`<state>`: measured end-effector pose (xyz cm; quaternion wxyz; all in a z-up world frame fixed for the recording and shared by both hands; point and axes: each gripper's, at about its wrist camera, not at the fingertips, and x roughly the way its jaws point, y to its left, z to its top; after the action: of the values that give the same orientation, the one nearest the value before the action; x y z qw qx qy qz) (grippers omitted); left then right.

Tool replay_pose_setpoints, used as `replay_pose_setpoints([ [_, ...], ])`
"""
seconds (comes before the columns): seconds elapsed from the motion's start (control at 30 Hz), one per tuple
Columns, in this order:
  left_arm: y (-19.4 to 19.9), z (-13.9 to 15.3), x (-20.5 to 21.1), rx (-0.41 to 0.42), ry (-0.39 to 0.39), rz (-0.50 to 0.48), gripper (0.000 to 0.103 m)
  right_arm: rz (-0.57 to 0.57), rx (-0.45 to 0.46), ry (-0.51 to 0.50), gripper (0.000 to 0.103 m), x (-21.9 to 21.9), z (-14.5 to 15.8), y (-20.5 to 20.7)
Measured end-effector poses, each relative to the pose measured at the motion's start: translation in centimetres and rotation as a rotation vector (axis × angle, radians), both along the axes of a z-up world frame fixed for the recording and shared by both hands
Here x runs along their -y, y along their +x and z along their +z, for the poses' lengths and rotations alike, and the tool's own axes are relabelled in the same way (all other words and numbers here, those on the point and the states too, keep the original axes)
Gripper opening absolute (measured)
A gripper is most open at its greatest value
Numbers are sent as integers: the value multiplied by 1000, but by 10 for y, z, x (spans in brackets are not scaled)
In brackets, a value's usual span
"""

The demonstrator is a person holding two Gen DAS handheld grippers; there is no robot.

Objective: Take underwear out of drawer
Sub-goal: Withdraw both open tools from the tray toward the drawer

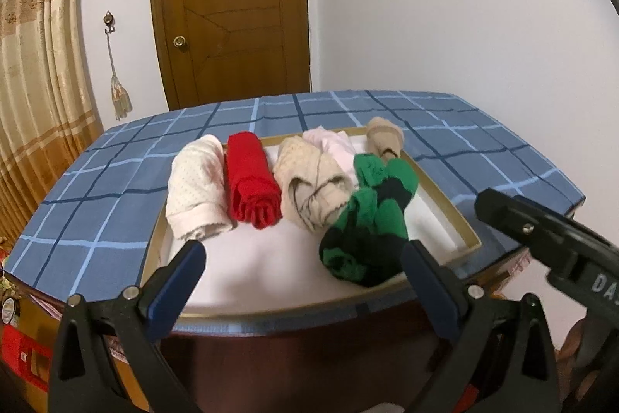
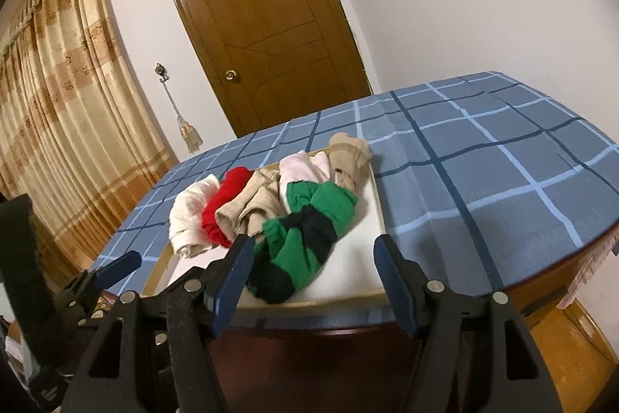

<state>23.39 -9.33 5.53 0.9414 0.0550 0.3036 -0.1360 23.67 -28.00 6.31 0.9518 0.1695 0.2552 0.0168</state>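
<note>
A shallow tan-rimmed drawer tray (image 1: 450, 194) with a white lining lies on the blue checked table. In it lie rolled garments: a white dotted roll (image 1: 197, 188), a red roll (image 1: 251, 182), a beige roll (image 1: 309, 188), a pale pink piece (image 1: 332, 144), a small tan roll (image 1: 383, 136) and green-and-black striped underwear (image 1: 367, 223). My left gripper (image 1: 303, 271) is open and empty at the tray's near edge. My right gripper (image 2: 313, 271) is open and empty, with the striped underwear (image 2: 305, 239) just beyond its fingers. The tray rim (image 2: 381, 196) shows there too.
The blue checked cloth (image 1: 96, 219) covers a wooden table. A brown door (image 1: 232, 6) and white wall stand behind it. Tan curtains (image 1: 35, 103) hang at the left. The right gripper's body (image 1: 549, 235) shows at the right of the left wrist view.
</note>
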Motion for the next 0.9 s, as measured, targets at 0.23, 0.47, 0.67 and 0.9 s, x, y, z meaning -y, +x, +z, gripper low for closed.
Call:
replay_pose_setpoints([
  [0.23, -18, -7, -5, -31, 2, -26, 103, 20, 2, -3, 67, -6, 2, -28],
  [0.47, -44, -13, -8, -26, 27, -62, 103, 9, 12, -24, 67, -10, 0, -61],
  [0.67, -59, -26, -13, -49, 33, -76, 103, -6, 0, -43, 67, -14, -12, -84],
  [0.9, -71, -42, -18, -74, 51, -89, 103, -19, -41, -38, 67, -15, -32, -99],
])
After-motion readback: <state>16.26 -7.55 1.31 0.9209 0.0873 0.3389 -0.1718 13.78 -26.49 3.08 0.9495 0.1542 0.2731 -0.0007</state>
